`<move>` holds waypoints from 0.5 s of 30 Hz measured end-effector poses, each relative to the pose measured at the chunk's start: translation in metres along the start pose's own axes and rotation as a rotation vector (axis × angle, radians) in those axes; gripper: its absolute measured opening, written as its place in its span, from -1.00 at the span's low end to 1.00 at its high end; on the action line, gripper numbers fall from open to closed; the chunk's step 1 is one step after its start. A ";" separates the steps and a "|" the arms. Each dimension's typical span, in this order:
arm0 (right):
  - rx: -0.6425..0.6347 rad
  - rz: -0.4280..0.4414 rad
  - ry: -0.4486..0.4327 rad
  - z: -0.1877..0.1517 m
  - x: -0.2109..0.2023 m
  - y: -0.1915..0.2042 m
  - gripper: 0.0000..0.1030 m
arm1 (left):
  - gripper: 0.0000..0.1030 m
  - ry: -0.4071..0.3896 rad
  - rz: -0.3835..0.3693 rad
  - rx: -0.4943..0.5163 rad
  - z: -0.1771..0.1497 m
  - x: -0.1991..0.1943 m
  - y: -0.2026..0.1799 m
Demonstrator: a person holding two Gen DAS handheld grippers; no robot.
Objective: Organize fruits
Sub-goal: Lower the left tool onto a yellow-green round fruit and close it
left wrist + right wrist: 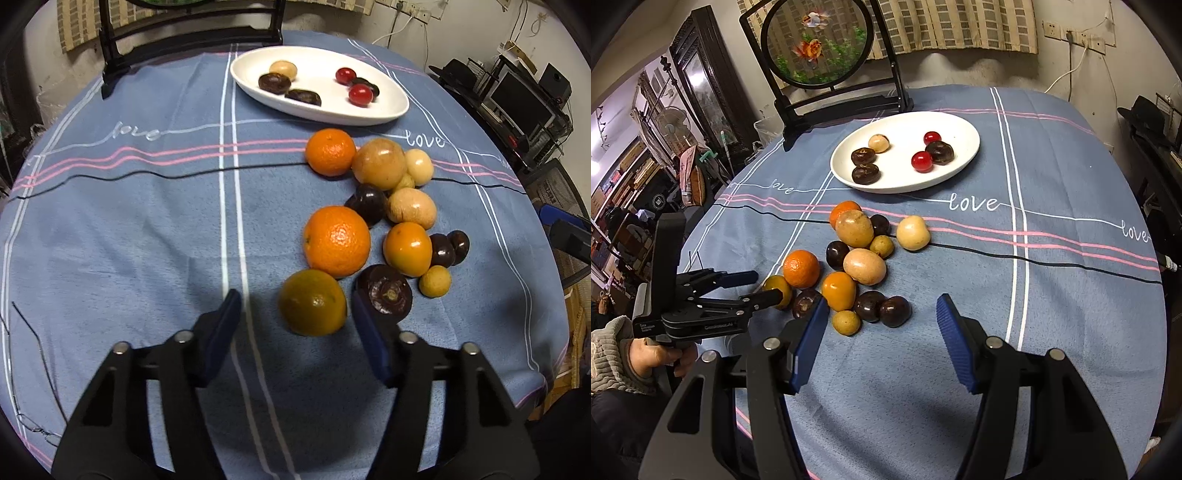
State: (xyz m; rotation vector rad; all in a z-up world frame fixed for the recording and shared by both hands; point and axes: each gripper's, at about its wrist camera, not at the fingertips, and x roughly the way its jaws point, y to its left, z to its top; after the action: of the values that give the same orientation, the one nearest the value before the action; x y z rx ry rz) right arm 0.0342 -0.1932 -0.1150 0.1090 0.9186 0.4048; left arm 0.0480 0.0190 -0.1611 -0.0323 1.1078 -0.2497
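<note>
On blue tablecloth (147,229), greenish orange (312,302) sits between left gripper (295,314)'s released fingers (225,325).

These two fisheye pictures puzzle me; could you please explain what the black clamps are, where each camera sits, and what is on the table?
There is no robot: a person holds a two-finger gripper in each hand, with a camera on each looking along its fingers. The left view shows the left gripper open around a greenish orange, not yet gripping. The right view shows the right gripper open and holding nothing. On the tablecloth lies loose fruit; behind it a white plate already holds a few small fruits.
</note>
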 end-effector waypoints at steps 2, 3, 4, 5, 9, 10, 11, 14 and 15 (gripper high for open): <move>0.002 -0.002 0.003 0.000 0.001 -0.001 0.20 | 0.05 0.009 -0.018 -0.007 0.000 0.003 0.001; 0.005 -0.004 0.005 0.000 0.001 -0.001 0.20 | -0.01 0.011 -0.024 -0.007 0.001 0.004 0.001; 0.007 -0.006 0.007 0.000 0.002 -0.002 0.20 | -0.09 0.013 -0.030 -0.007 0.000 0.005 0.001; 0.009 -0.008 0.010 0.000 0.002 -0.002 0.20 | -0.14 0.015 -0.040 -0.004 0.001 0.006 0.000; 0.014 -0.008 0.015 -0.001 0.004 -0.004 0.20 | -0.20 0.009 -0.048 -0.004 0.001 0.007 0.000; 0.016 -0.007 0.018 -0.001 0.004 -0.005 0.20 | -0.20 0.005 -0.046 -0.008 0.001 0.006 0.001; 0.020 -0.004 0.022 -0.001 0.005 -0.006 0.20 | -0.20 0.001 -0.039 -0.012 0.001 0.005 0.002; 0.023 0.011 0.047 -0.002 0.013 -0.009 0.20 | -0.20 -0.006 -0.027 -0.017 0.000 0.001 0.005; 0.007 0.012 0.053 -0.004 0.018 -0.010 0.20 | -0.20 -0.009 -0.023 -0.017 -0.001 -0.001 0.006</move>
State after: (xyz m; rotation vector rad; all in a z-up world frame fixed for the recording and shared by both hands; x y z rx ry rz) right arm 0.0439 -0.1961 -0.1331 0.1108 0.9723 0.4177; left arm 0.0478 0.0251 -0.1617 -0.0611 1.1016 -0.2603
